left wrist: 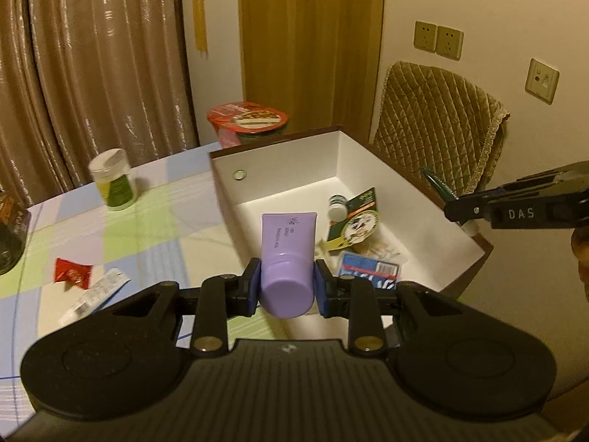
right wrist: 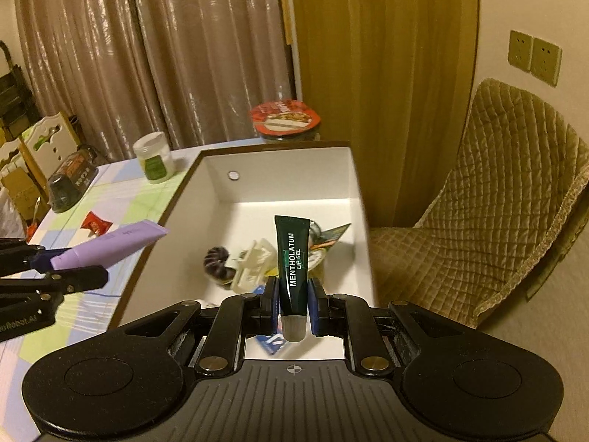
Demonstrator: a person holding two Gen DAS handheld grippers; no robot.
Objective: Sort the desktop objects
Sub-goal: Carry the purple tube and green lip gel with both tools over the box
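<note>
With both tubes pinched near the cap end, each gripper is clamped on its load. Left gripper (left wrist: 283, 283) grips the purple tube (left wrist: 288, 254) at the shoulder just above the cap; the body sticks forward over the near-left wall of the white box (left wrist: 412, 199). Right gripper (right wrist: 292, 305) is closed on the dark green lip gel tube (right wrist: 293, 258) low on its body, clear cap toward the camera, crimped end pointing up over the box interior.

Handling guess: both are light, soft plastic tubes, smooth and a bit slippery; squeezing mid-body would dent them and could push product out, so the stiff shoulder by the cap is the right hold. Not fragile, so a short drop should be fine.

Inside the box: a small bottle (left wrist: 337, 208), a green tag (left wrist: 355, 221), a blue packet (left wrist: 368, 270), a white hair claw (right wrist: 254, 265). On the bench (left wrist: 154, 228): a green jar (left wrist: 113, 184), a red sachet (left wrist: 72, 272).
</note>
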